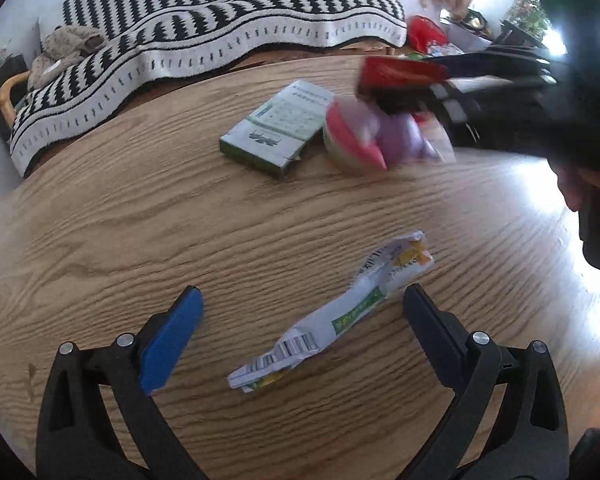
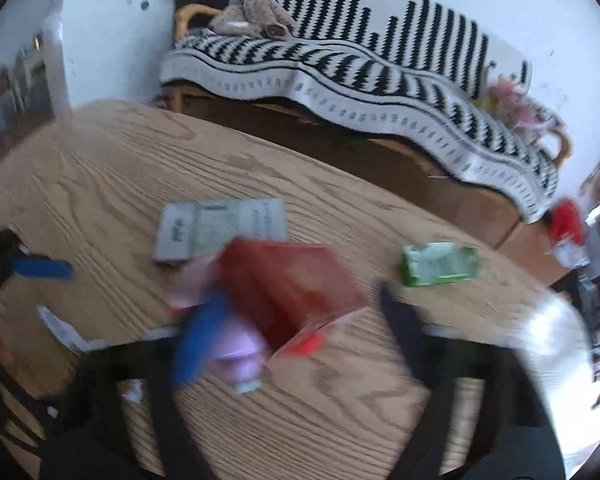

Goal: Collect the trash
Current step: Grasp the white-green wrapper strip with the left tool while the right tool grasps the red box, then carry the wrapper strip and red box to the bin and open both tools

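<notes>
motion blur smears the right gripper (image 2: 296, 320) and red packet (image 2: 296, 280).

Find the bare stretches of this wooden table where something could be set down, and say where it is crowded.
Bare wood lies left of the crumpled wrapper, toward the striped sofa. Crowded: the far middle, where the grey-green box, pink bowl and right tongs bunch together.

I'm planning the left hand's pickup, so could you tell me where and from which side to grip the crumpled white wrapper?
Grip the crumpled white wrapper at its narrow waist, coming from above. It lies flat and diagonal on the table, already between the open left tongs, so close across its width.
</notes>
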Tool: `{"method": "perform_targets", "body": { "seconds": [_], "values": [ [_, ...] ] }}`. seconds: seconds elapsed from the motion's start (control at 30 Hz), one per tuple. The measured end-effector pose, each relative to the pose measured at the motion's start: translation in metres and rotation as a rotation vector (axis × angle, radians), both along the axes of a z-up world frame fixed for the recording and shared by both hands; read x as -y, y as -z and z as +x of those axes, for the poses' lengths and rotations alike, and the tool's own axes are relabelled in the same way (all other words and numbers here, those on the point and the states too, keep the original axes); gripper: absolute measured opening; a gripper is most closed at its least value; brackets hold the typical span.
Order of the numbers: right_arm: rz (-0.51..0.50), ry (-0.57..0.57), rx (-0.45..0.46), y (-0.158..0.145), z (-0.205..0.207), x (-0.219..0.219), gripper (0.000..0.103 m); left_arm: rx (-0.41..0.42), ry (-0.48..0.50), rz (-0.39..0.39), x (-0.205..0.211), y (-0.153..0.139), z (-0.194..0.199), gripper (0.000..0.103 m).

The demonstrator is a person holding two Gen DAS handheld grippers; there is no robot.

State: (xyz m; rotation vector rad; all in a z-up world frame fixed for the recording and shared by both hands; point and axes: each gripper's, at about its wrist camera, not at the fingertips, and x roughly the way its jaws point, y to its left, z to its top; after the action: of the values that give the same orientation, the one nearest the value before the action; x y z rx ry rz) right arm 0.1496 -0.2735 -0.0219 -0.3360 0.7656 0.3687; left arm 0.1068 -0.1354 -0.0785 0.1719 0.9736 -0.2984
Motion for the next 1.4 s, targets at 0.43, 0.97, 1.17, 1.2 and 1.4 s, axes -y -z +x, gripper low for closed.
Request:
{"method": "perform_targets", "body": {
  "seconds": [0.43,0.97,1.17,1.2,1.4],
  "values": [
    [0.335,0.2,0.018,-0.029,-0.045,0.071,0.025,-0.017,0.007,-0.158,-0.005,-0.009,-0.004,0.008],
    [0.433,0.267,-0.02,-0.03,-0.082,0.085,0.025,-0.007,-0.031,-0.181,-0.006,-0.02,-0.008,0.008],
    [0.438,0.255,0.014,-0.058,-0.126,0.089,0.025,0.037,-0.023,-0.225,-0.003,-0.043,-0.038,0.008],
    [0.434,0.254,0.03,-0.068,-0.139,0.093,0.025,0.054,-0.019,-0.235,0.002,-0.051,-0.047,0.008],
    [0.408,0.281,0.099,-0.114,-0.223,0.124,0.024,0.083,0.068,-0.282,0.045,-0.085,-0.104,0.008]
  ]
}}
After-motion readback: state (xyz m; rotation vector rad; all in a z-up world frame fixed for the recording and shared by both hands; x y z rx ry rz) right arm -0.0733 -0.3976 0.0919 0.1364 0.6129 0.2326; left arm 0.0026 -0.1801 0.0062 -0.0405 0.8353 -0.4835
